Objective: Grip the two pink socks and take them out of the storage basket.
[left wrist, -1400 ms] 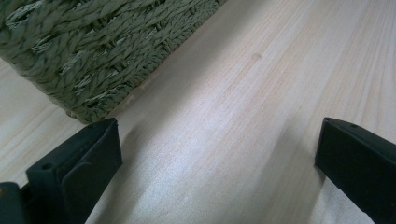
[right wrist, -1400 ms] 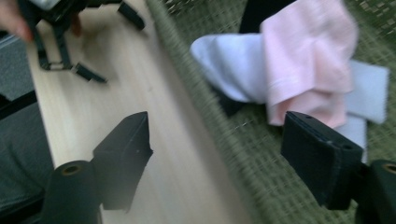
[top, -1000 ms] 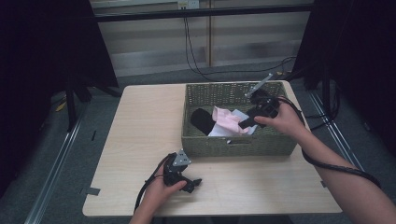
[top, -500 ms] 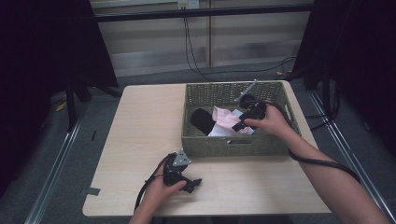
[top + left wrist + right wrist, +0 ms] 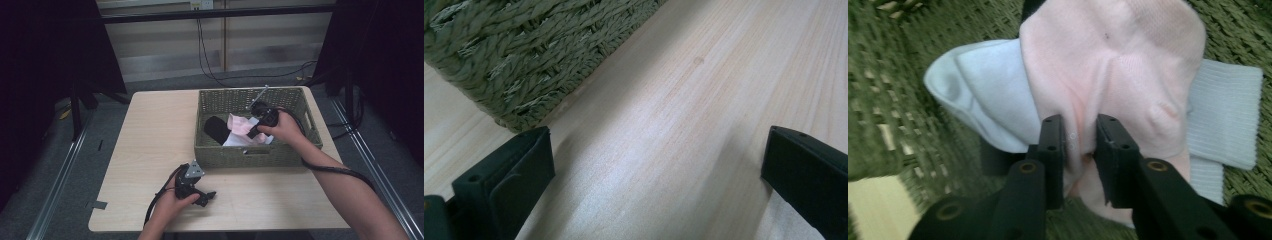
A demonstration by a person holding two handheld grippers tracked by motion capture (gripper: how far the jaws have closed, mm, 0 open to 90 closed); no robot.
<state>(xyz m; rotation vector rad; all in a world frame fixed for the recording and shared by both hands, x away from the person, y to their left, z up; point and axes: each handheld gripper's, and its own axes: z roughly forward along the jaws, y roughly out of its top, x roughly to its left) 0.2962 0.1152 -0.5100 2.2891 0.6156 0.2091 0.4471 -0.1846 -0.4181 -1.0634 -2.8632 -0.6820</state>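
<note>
- Pinching a fold of the pink sock (image 5: 1108, 75), the right gripper (image 5: 1079, 132) has its jaws clenched on the fabric inside the woven basket (image 5: 215, 100); gripping a raised fold looks like the easy way to lift one sock clear of the others.
- Under the pink sock lies a white sock (image 5: 993, 95), with a ribbed white piece (image 5: 1225, 115) out toward 3 o'clock in the right gripper view, and a black sock (image 5: 216, 129) at about 9 o'clock of the pile in the high view.
- Sitting at 2 o'clock on the worktop (image 5: 150, 130), the basket is within reach of the right hand (image 5: 285, 127).
- At 6 o'clock, the left gripper (image 5: 192, 187) rests on the worktop just in front of the basket, jaws spread wide on nothing, probably waiting its turn.
- Compared with a second ago, the right hand has moved from the basket's 3 o'clock edge inward and down onto the sock pile; the left gripper has stayed put.
</note>
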